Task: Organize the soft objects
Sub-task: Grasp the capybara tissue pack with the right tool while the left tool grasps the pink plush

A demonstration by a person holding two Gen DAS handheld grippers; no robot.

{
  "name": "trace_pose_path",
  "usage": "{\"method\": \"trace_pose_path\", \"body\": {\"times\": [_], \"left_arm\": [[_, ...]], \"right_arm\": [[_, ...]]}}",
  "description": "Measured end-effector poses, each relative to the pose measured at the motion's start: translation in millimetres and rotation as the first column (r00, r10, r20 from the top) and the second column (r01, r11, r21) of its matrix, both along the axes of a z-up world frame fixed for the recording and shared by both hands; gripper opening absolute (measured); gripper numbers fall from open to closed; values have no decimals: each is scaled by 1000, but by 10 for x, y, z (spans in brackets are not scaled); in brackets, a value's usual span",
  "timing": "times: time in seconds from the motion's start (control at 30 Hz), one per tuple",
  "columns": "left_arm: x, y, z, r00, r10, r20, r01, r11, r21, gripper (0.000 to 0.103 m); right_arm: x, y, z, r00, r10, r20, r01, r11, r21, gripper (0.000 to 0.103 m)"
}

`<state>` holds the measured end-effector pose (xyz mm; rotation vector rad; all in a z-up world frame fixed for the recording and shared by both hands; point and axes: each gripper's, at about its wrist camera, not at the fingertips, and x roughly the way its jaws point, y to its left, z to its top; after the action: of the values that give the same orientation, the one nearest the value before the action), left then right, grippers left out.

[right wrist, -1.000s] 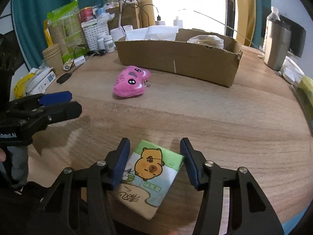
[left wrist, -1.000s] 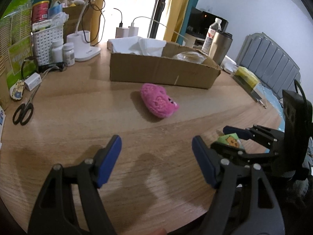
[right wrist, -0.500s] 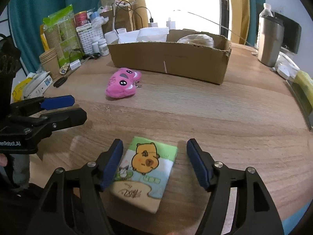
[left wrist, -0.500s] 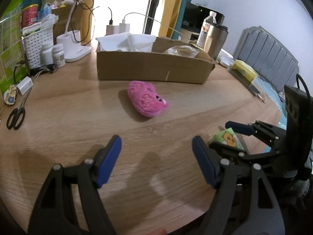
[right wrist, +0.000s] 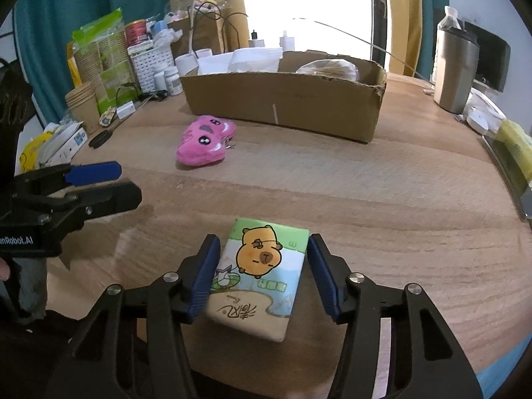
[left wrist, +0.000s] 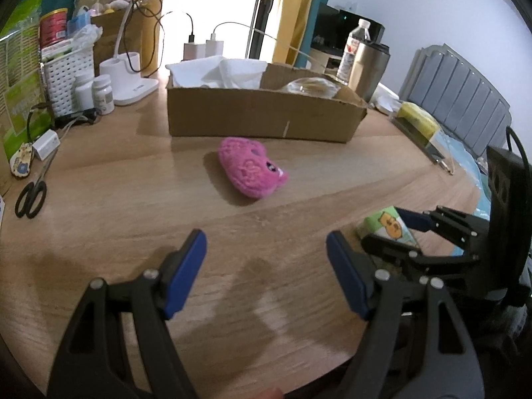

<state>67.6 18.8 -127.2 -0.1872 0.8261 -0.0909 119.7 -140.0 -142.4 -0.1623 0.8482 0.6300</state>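
We see a round wooden table (right wrist: 382, 193), and on it lies a pink plush toy (right wrist: 206, 141) just in front of a long cardboard box (right wrist: 282, 106). Near the front edge lies a tissue pack (right wrist: 262, 276) with a cartoon capybara, and at the left side we find black scissors (left wrist: 31, 196), a white basket (left wrist: 68, 79) and small white bottles (left wrist: 94, 91)
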Motion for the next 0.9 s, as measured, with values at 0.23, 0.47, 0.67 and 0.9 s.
{"method": "trace_pose_path", "body": {"times": [0.23, 0.47, 0.67, 0.9], "left_arm": [[150, 10, -50, 1000, 10, -29, -10, 1000, 2, 76], [363, -12, -99, 998, 16, -54, -16, 1000, -1, 76], [586, -17, -121, 997, 17, -77, -16, 1000, 3, 76], [868, 2, -149, 994, 41, -105, -40, 999, 11, 76]], "right_arm": [[229, -23, 42, 1000, -1, -12, 2, 1000, 26, 57], [488, -26, 103, 1000, 3, -11, -2, 999, 38, 56], [698, -43, 107, 1000, 12, -24, -10, 998, 57, 56], [919, -66, 76, 999, 17, -38, -14, 998, 68, 56]]}}
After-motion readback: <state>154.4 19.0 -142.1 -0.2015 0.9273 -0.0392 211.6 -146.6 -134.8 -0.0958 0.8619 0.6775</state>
